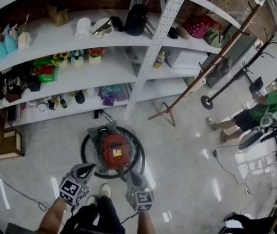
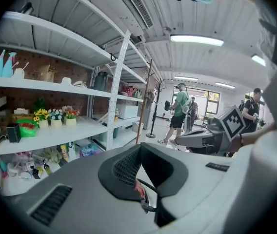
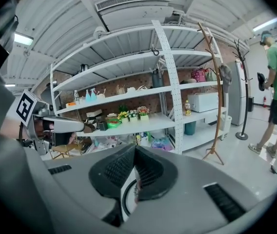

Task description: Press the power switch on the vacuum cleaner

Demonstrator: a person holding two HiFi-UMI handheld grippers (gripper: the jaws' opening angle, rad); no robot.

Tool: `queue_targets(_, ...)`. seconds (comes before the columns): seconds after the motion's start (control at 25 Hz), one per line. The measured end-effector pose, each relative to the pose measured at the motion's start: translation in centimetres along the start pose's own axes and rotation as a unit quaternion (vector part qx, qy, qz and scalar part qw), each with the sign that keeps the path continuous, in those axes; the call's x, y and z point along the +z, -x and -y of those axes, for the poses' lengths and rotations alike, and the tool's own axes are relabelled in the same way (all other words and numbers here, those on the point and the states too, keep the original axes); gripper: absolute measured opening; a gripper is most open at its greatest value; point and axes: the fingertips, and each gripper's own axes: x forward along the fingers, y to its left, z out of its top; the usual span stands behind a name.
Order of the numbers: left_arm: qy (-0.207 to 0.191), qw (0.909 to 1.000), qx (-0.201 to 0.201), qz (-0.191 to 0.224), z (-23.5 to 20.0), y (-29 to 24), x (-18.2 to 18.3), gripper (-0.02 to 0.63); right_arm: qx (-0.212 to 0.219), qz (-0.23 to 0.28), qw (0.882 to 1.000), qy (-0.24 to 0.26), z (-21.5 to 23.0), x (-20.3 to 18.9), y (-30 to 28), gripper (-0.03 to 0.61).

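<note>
Hovering left gripper (image 1: 86, 168) and right gripper (image 1: 130, 176) have the vacuum (image 1: 115, 149) just ahead, jaws together, empty. Closed jaws probably suit poking the switch, which isn't visible.

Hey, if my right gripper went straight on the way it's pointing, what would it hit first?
Most likely the vacuum cleaner: the right gripper points at its near right side, where the black hose loops round the red body. Whether hose or body comes first is unclear.

The glossy floor (image 1: 187, 150) bears a red vacuum cleaner (image 1: 115, 150) and a wooden coat stand (image 1: 167, 112).
</note>
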Motion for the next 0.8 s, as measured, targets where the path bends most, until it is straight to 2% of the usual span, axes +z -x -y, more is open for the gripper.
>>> queue_targets(0.2, -0.022, 0.9996, -0.006, 0.019, 0.6, 1.3, 2.4, 0.008, -0.014, 0.021, 1.000, 0.006, -0.5, 2.8, 2.3, 0.012)
queue_targets(0.52, -0.025, 0.9990, -0.015, 0.036, 1.8, 3.1, 5.9, 0.008, -0.017, 0.036, 0.999, 0.008, -2.4, 5.7, 4.5, 0.012)
queue_targets(0.8, -0.042, 0.9974, -0.007, 0.059, 2.2, 5.1, 9.1, 0.008, -0.015, 0.054, 0.998, 0.018, -4.1, 8.6, 6.2, 0.012)
